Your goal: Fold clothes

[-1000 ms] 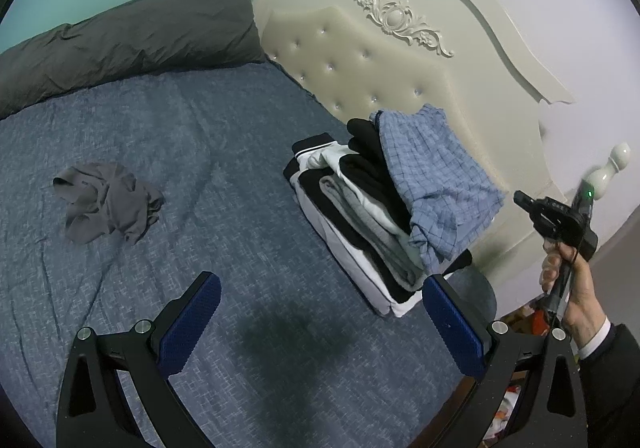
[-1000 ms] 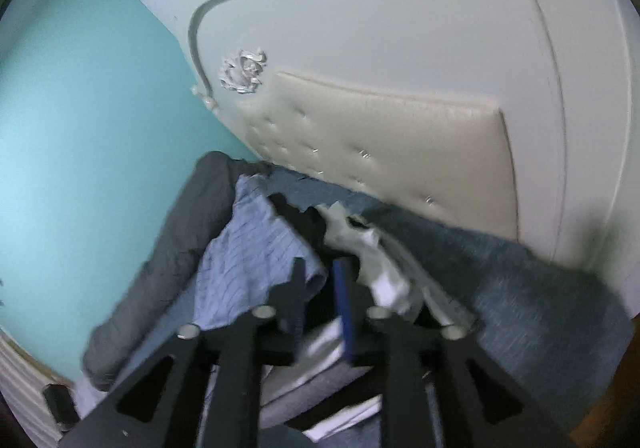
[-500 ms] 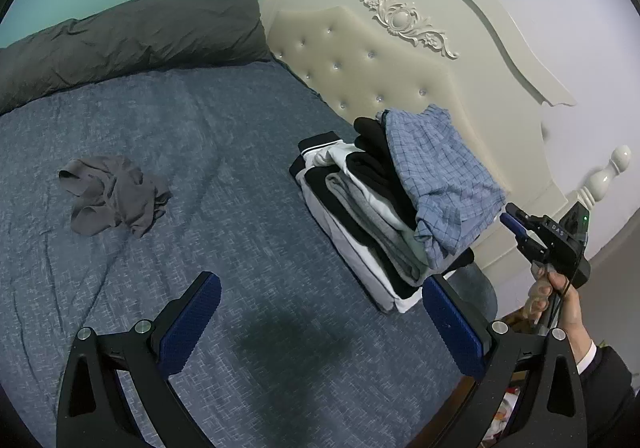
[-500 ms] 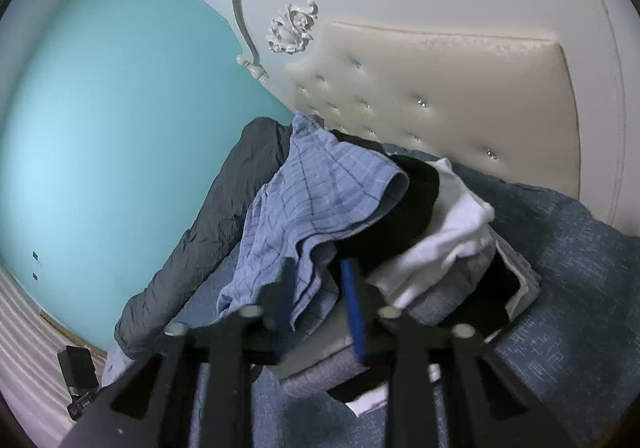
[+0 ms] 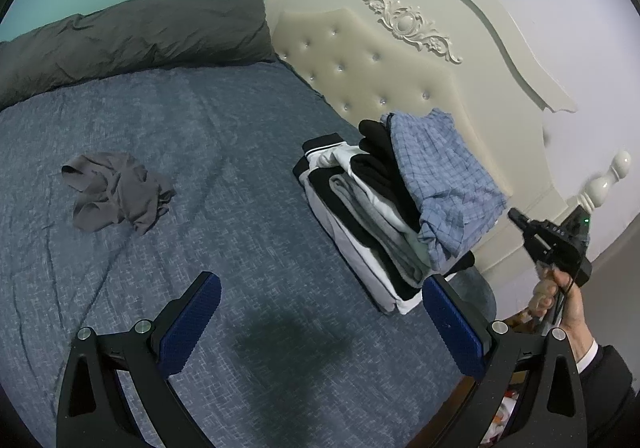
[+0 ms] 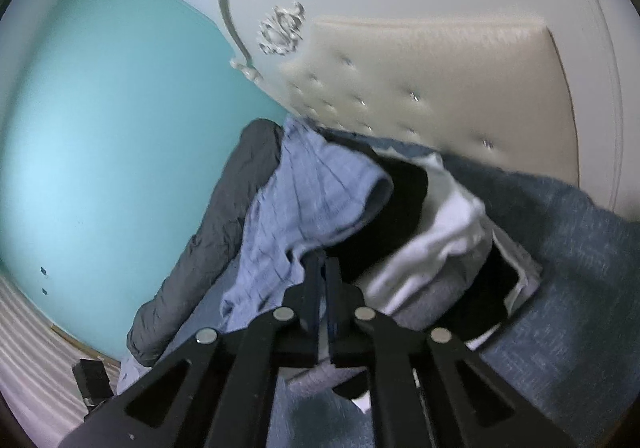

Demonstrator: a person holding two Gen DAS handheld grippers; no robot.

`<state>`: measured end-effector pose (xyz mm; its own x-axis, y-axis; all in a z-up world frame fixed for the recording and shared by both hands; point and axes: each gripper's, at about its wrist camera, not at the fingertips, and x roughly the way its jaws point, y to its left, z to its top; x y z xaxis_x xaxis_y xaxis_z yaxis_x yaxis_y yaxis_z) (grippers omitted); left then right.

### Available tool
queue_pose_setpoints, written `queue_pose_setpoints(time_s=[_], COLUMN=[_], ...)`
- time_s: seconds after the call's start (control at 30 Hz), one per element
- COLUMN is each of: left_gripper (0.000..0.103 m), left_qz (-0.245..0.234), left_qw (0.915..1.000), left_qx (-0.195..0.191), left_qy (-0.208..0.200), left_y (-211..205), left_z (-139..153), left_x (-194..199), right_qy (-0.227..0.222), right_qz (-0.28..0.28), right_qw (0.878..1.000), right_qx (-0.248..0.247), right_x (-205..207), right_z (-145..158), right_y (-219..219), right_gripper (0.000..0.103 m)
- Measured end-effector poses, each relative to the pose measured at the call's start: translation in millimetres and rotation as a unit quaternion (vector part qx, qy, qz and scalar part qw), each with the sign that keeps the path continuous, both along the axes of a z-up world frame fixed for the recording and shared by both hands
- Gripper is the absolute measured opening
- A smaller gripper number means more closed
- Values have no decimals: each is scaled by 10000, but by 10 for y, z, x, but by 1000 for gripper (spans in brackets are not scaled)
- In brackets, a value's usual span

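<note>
We see the right tool has just closed empty beside the blue checked garment atop the folded stack on the bed, apparently not yet gripped, while the left tool stands wide apart.

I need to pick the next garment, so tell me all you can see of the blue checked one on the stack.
The blue checked garment is thin woven cloth, light blue with dark grid lines, unfolded and rumpled. It lies on top of the stack of folded clothes beside the headboard, its lower edge hanging over the stack's end. The right gripper, nearly shut, sits at that hanging edge; whether cloth is pinched is unclear.
</note>
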<state>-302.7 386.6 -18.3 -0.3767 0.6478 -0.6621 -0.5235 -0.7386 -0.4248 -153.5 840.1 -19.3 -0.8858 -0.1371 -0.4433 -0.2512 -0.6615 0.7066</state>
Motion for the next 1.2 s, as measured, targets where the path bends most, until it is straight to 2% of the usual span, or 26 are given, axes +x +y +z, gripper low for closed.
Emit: queue_pose_setpoints(time_s=[0.1,0.2,0.3,0.33,0.57,0.7,0.9,0.93,1.0,1.1,1.2], left_gripper=[103,103,103,103,103,103,103,103,103,103,103], left_qz=[-22,-36,-31,-26,10,5,62,59,44,54,77], left_qw=[10000,10000,10000,10000,10000,10000,10000,10000,10000,10000,10000], left_qx=[-34,-50,-49,-49,-37,-43,-4,2,-10,-11,1], left_qy=[-4,-9,-6,-3,5,-10,-54,-57,-31,-15,-20], left_y=[17,24,17,16,-28,-54,-112,-118,-124,-142,-150], left_z=[-14,-24,-22,-20,-17,-40,-55,-52,-37,-27,-23], left_x=[12,18,20,20,3,9,-8,-6,4,13,24], right_qy=[44,184,309,281,322,495,-210,-179,-141,-226,-225], right_qz=[10,13,15,-3,-161,-313,-294,-317,-417,-710,-624], right_qw=[10000,9997,9994,9995,9993,9983,9993,9993,9990,9969,9954], right_qx=[-27,-178,-126,-107,22,67,53,-13,-99,253,689], right_x=[-33,-45,-46,-51,46,150,13,31,64,169,196], right_z=[-49,-97,-89,-91,-44,66,-117,-122,-109,46,229], right_y=[-65,-71,-73,-73,-14,36,63,66,75,13,-188], right_gripper=[21,21,4,2,1,1,1,1,3,8,31])
